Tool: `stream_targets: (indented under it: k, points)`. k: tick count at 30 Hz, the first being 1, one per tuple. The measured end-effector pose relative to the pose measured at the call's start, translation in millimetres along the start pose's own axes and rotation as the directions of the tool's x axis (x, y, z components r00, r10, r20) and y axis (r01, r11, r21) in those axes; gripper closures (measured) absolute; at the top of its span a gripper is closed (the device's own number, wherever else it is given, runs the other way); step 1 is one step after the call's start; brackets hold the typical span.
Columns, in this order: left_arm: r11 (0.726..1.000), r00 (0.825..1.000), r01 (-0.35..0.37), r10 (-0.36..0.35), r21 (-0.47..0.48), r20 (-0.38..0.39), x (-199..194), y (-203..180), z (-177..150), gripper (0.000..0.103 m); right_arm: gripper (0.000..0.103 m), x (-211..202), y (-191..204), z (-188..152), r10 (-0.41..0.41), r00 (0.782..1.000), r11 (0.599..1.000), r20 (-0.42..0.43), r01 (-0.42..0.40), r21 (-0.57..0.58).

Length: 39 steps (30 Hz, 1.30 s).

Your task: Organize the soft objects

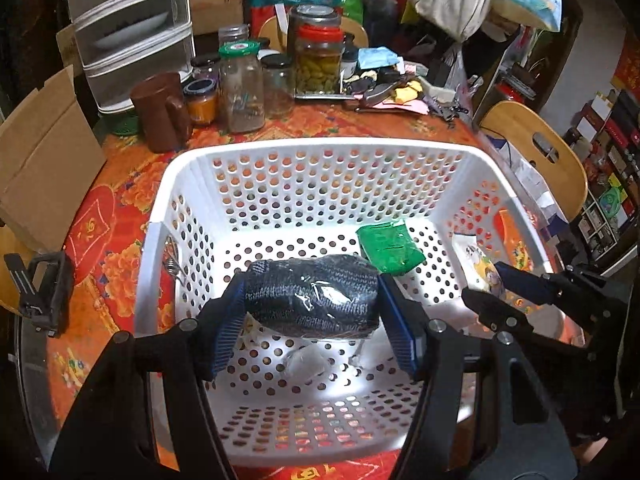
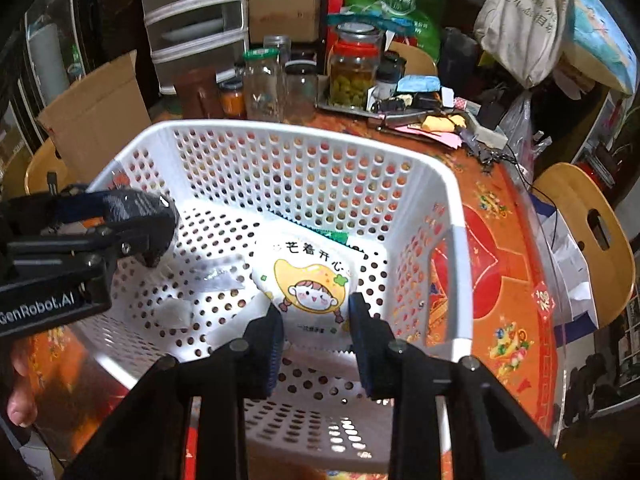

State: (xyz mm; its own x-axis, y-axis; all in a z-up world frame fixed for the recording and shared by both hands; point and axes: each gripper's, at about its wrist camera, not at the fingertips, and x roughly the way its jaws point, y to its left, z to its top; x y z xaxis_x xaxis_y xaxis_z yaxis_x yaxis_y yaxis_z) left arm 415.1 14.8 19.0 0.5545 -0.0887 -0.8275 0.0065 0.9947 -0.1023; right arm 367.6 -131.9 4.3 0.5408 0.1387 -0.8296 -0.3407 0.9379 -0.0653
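Left gripper (image 1: pixel 312 320) is over the white perforated basket (image 1: pixel 320 148), its blue ribbed pads (image 1: pixel 230 336) clamped on either end of a dark knit bundle (image 1: pixel 312 296) wrapped in clear film, held above the basket floor and inside the rim. There is open room beneath it, with only a few scraps of clear plastic wrap (image 1: pixel 306 362) lying on the holed floor.

Right gripper (image 2: pixel 316 332) comes in over the near right corner, fingers apart, straddling the lower edge of a white snack pouch (image 2: pixel 312 280) printed with a cartoon mango face. The pouch lies flat on the floor near the right wall; whether the pads touch it, I can't tell. Just behind it sits a green packet (image 1: pixel 390 248), glossy and crinkled, against the far right of the floor.

The basket's walls are smooth moulded plastic, riddled with round holes, rim rounded at the corners. It sits on a red-and-orange floral tablecloth (image 1: pixel 104 216). Beyond the far rim stand glass jars (image 1: pixel 242 92), a brown mug (image 1: pixel 160 112) and a tiered plastic drawer unit (image 1: pixel 128 28), well apart from the grippers.
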Motion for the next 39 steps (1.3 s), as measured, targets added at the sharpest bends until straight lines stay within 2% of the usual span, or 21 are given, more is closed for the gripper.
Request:
stream_targets:
  k: [9,12,14,19,21,22,23,25,28,32,36,39]
  points:
    - [1.0,0.999,0.007,-0.007,-0.007,-0.044,21.2,-0.9,-3.6,0.039,0.069,11.8,8.2,3.6,-0.016,0.999,0.999,-0.027,0.015,-0.045]
    - [1.0,0.999,0.028,-0.028,-0.01,-0.038,21.0,-1.0,-3.5,0.032,0.06,10.4,7.7,3.7,-0.013,1.0,0.999,-0.017,0.012,-0.041]
    - [0.999,0.999,0.033,-0.033,-0.012,-0.027,18.2,-2.0,-3.5,0.02,0.05,6.8,8.0,3.5,-0.013,1.0,0.999,-0.002,0.013,-0.042]
    - [0.998,0.998,0.061,-0.061,-0.012,-0.006,4.2,-3.5,-5.1,0.015,0.043,-12.2,3.0,1.1,-0.019,0.998,0.999,0.053,0.02,-0.033]
    - [0.998,0.997,0.07,-0.069,-0.006,0.016,-6.1,-4.9,-7.8,0.011,0.042,-20.0,0.1,-2.2,-0.013,0.998,1.0,0.059,0.014,-0.028]
    - [0.998,0.997,0.068,-0.068,-0.006,0.024,-10.1,-4.9,-9.2,0.007,0.037,-24.2,-1.7,-4.2,-0.006,0.998,1.0,0.062,0.007,-0.023]
    - [0.998,0.997,0.067,-0.067,-0.006,0.033,-15.1,-4.5,-10.6,0.001,0.026,-28.5,-3.5,-7.0,-0.007,0.998,1.0,0.061,0.008,-0.017]
    - [0.997,0.996,0.076,-0.076,-0.001,0.047,-26.5,-4.8,-15.2,0.0,0.015,-35.9,-5.8,-13.1,-0.014,0.998,1.0,0.063,0.014,-0.01]
    - [0.997,0.994,0.076,-0.077,0.02,0.077,-47.1,-7.4,-26.3,0.0,0.013,-54.4,-10.1,-25.7,0.016,0.995,1.0,0.102,-0.018,0.018]
    - [0.998,0.984,0.062,-0.067,0.033,0.165,-86.1,-5.1,-46.1,0.0,0.007,-75.7,-13.7,-41.6,0.025,0.99,0.999,0.136,-0.031,0.038]
    - [0.998,0.963,0.055,-0.057,0.015,0.265,-132.9,6.6,-82.6,0.0,0.007,-104.4,-17.8,-67.7,0.029,0.982,0.996,0.184,-0.044,0.074]
    - [0.999,0.952,0.033,-0.036,0.014,0.305,-158.5,14.3,-117.7,0.0,0.007,-129.6,-17.2,-95.8,0.033,0.97,0.992,0.24,-0.061,0.109]
